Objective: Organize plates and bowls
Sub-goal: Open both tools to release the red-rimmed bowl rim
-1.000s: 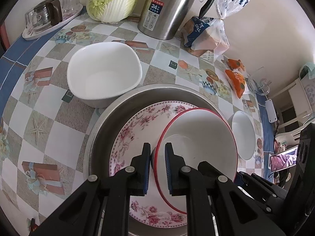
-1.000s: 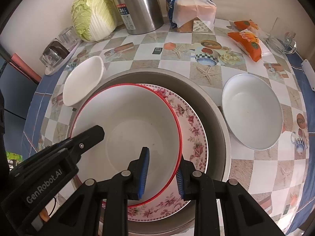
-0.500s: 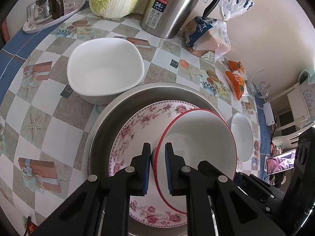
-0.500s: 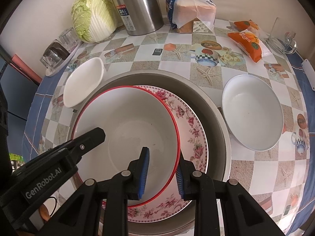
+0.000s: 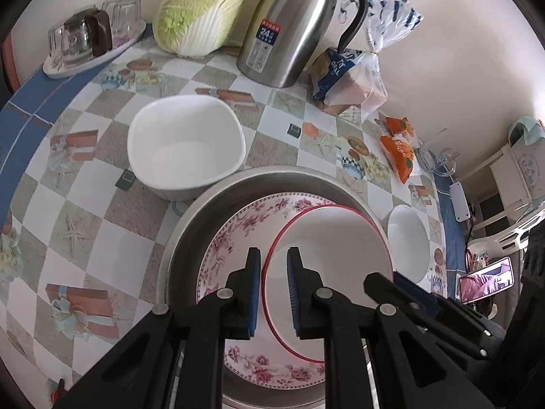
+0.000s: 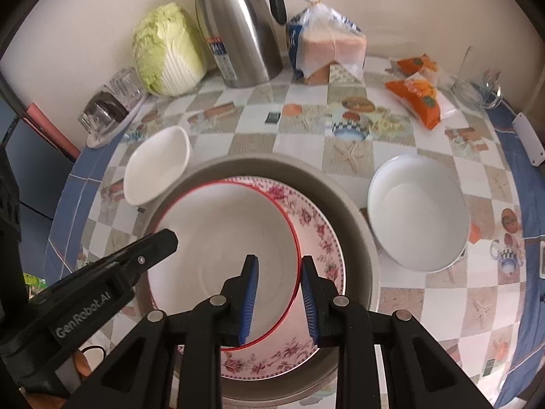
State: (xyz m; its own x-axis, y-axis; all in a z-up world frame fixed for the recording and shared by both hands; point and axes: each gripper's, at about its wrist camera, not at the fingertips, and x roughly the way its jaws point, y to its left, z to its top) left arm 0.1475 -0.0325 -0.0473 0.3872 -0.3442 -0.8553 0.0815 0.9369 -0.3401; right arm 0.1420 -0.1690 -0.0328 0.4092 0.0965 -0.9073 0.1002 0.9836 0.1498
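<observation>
Left hand-held gripper [image 5: 274, 288] and right hand-held gripper [image 6: 278, 301] each clamp the red-rimmed bowl's [image 6: 224, 238] rim (opposite sides); bowl sits over floral plate [image 6: 320, 238] inside metal basin [image 6: 357, 218] on bench [image 6: 299, 143].

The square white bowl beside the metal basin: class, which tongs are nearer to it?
Left. The left tongs straddle the red-rimmed bowl's edge nearest the square white bowl; the right tongs straddle the opposite edge.

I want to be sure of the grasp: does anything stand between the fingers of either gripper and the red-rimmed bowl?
Nothing visible does. The rim of the red-rimmed bowl lies directly between the fingers of the left gripper and of the right gripper, at opposite sides. The floral plate is only beneath it.
</observation>
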